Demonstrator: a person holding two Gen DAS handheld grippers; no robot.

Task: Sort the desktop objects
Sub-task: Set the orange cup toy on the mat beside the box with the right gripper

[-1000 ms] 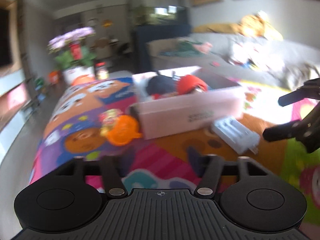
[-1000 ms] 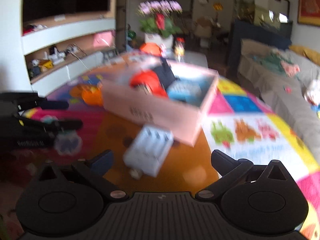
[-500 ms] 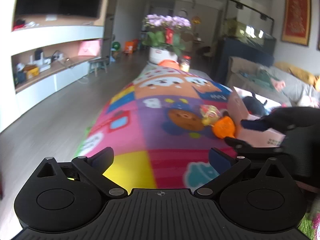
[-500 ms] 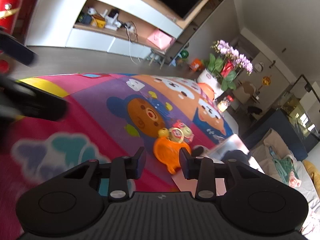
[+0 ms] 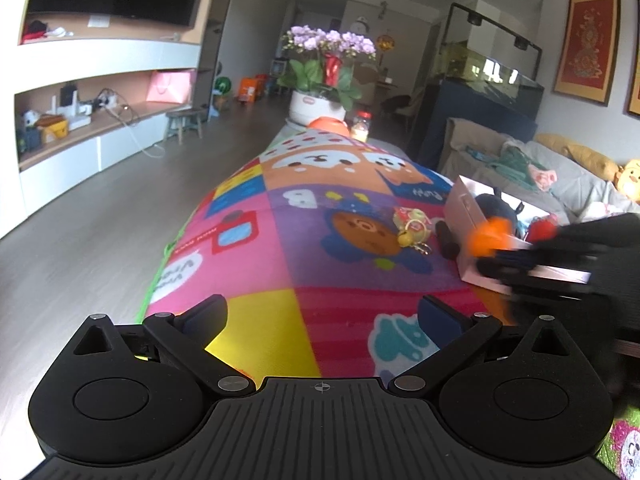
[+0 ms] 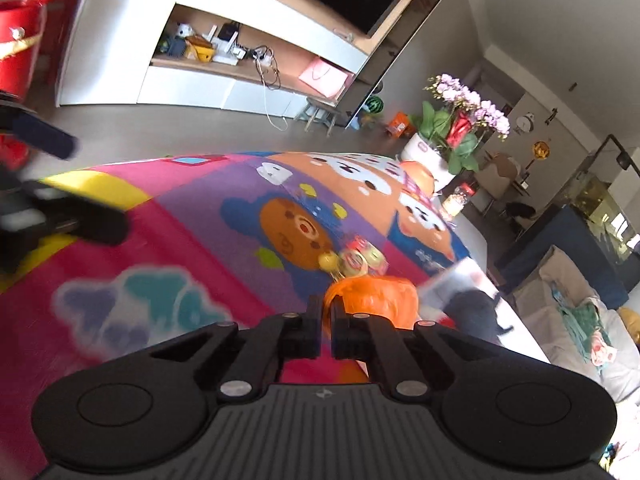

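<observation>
free: play mat [image 5: 280, 280] left half bare | blocked: pink box [image 5: 460, 216] and keychain toy [image 5: 412, 226] at its right edge

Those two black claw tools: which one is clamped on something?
The right gripper, clamped on the orange toy beside the pink box. The left gripper stands wide open above the play mat, holding nothing.

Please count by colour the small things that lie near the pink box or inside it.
orange toy: 1
yellow-red keyring bundle: 1
black roll: 1
dark blue plush: 1
red toy: 1
Total: 5
</observation>
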